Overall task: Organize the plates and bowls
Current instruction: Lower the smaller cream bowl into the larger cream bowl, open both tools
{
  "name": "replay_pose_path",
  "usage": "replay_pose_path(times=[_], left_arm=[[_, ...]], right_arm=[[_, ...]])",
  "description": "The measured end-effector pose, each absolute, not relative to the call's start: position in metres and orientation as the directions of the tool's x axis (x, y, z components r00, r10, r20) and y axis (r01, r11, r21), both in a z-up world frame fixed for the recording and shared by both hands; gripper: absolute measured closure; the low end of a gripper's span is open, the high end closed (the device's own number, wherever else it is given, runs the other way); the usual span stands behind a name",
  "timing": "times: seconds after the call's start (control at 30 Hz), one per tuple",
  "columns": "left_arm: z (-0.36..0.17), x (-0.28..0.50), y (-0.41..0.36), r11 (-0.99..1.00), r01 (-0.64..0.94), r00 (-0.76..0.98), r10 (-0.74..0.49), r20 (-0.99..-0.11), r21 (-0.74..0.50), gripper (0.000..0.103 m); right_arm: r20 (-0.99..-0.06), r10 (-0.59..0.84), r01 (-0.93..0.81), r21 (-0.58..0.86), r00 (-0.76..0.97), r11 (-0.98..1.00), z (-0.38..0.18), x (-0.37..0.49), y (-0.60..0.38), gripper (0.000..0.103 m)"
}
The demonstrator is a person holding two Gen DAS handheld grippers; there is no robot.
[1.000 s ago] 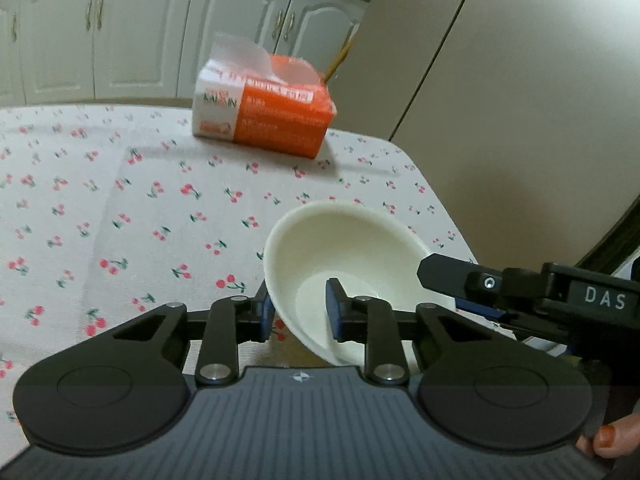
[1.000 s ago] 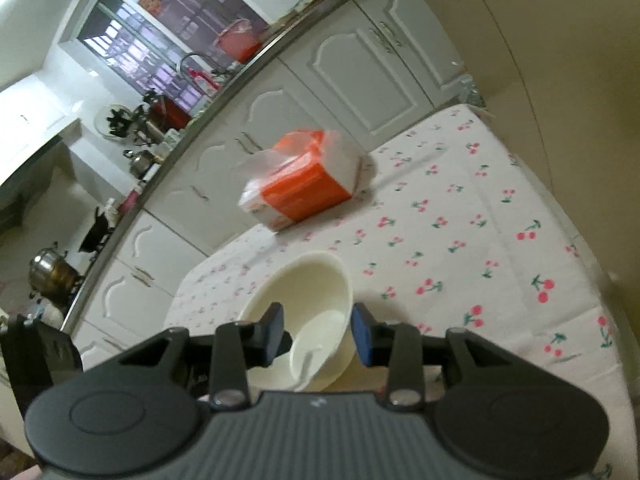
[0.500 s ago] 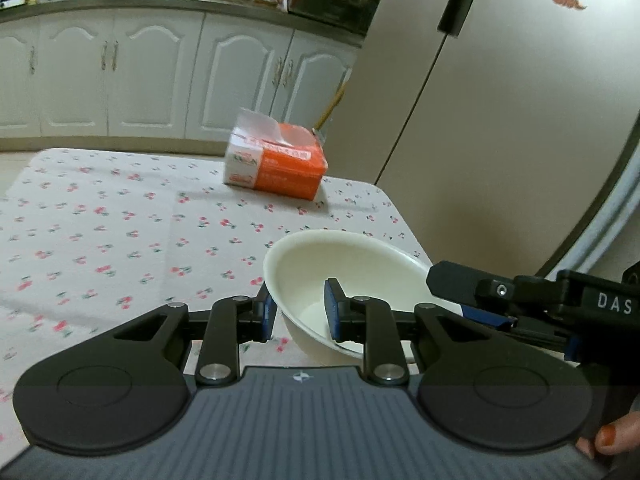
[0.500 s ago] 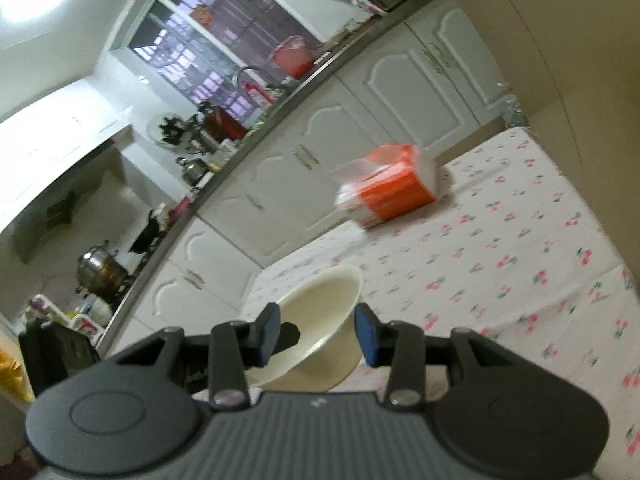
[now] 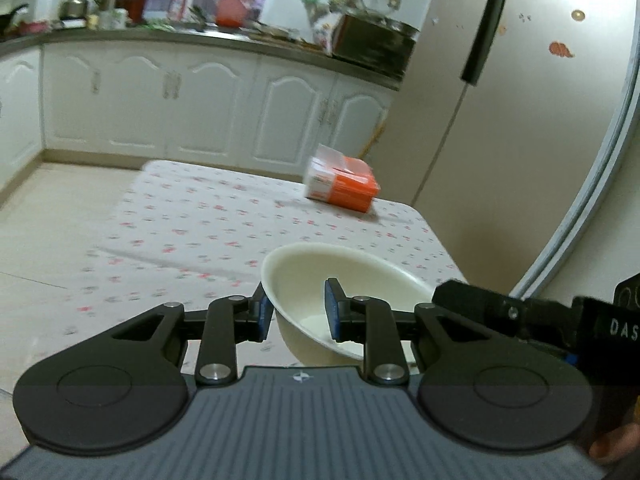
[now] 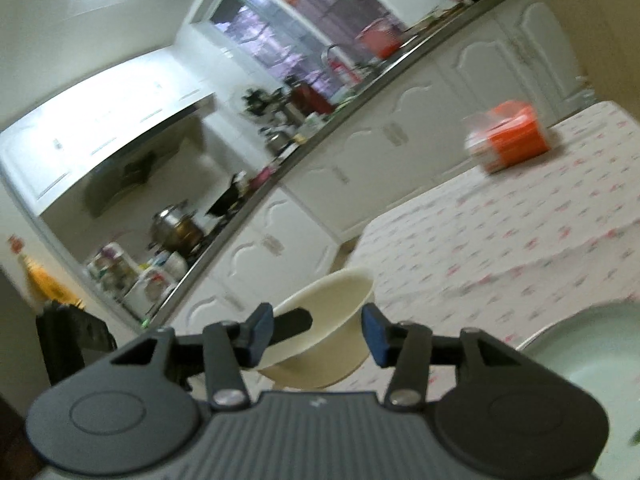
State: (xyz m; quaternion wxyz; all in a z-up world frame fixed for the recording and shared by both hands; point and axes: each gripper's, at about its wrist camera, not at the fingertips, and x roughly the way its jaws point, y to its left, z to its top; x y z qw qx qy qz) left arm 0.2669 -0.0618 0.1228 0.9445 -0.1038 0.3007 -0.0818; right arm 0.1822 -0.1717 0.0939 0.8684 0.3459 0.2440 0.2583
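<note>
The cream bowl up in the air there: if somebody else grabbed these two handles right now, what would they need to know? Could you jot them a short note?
Left gripper: shut on the cream bowl's rim, one pad outside and one inside, carrying it clear above the cherry-print table.
Right gripper: jaws have just been opening and stand apart; nothing is pinched, and the bowl is seen past them.
Other things: a pale green dish at the table's near edge, an orange tissue box at the far corner.
Done: bowl lifted.
Left: set the bowl where it belongs, probably with the dish, then release.
</note>
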Motion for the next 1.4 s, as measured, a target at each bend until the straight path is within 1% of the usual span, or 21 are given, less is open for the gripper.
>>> replay_pose_path(times=[0.17,0.33,0.43,0.53,0.9,1.03,1.1,1.17,1.2,1.3,1.33,1.37,1.4], left_arm=[[0.115,0.245,-0.039,0.972,0.022,0.824,-0.150,-0.546,-0.235,0.075],[0.092,0.235,-0.022,0.967,-0.051,0.810,-0.105,-0.578,-0.248,0.075],[0.086,0.236,-0.019,0.966,-0.067,0.808,-0.094,-0.582,-0.250,0.075],[0.080,0.237,-0.020,0.967,-0.064,0.803,-0.098,-0.588,-0.248,0.075],[0.064,0.228,-0.008,0.963,-0.049,0.773,-0.132,-0.620,-0.266,0.073],[0.063,0.230,-0.006,0.960,-0.048,0.771,-0.139,-0.621,-0.275,0.069],[0.061,0.229,-0.004,0.959,-0.046,0.772,-0.145,-0.619,-0.281,0.068],[0.060,0.232,-0.001,0.958,-0.042,0.772,-0.149,-0.618,-0.284,0.066],[0.059,0.232,0.001,0.957,-0.040,0.774,-0.152,-0.615,-0.287,0.064],[0.059,0.232,0.004,0.952,-0.039,0.775,-0.164,-0.610,-0.305,0.052],[0.059,0.232,0.005,0.948,-0.034,0.775,-0.175,-0.607,-0.316,0.045],[0.059,0.230,0.003,0.948,-0.029,0.776,-0.180,-0.605,-0.318,0.040],[0.060,0.230,0.003,0.948,-0.023,0.778,-0.182,-0.602,-0.317,0.038]], right_arm=[[-0.247,0.671,-0.332,0.719,0.699,0.611,0.089,0.176,-0.133,0.047],[-0.294,0.702,-0.322,0.730,0.649,0.603,0.070,0.182,-0.103,0.047],[-0.318,0.703,-0.312,0.727,0.636,0.612,0.064,0.181,-0.092,0.047],[-0.340,0.691,-0.305,0.712,0.638,0.633,0.064,0.179,-0.087,0.047],[-0.368,0.662,-0.286,0.690,0.653,0.665,0.060,0.166,-0.082,0.047],[-0.382,0.656,-0.271,0.690,0.651,0.671,0.059,0.165,-0.082,0.046],[-0.392,0.651,-0.261,0.689,0.649,0.676,0.058,0.165,-0.082,0.039],[-0.397,0.645,-0.253,0.688,0.653,0.680,0.057,0.164,-0.083,0.035],[-0.397,0.644,-0.252,0.689,0.654,0.680,0.057,0.164,-0.084,0.035],[-0.397,0.638,-0.245,0.689,0.660,0.682,0.057,0.161,-0.086,0.033],[-0.397,0.635,-0.244,0.688,0.663,0.683,0.057,0.160,-0.087,0.032],[-0.396,0.632,-0.241,0.688,0.666,0.684,0.057,0.160,-0.088,0.032],[-0.396,0.629,-0.236,0.689,0.669,0.685,0.057,0.159,-0.089,0.032]])
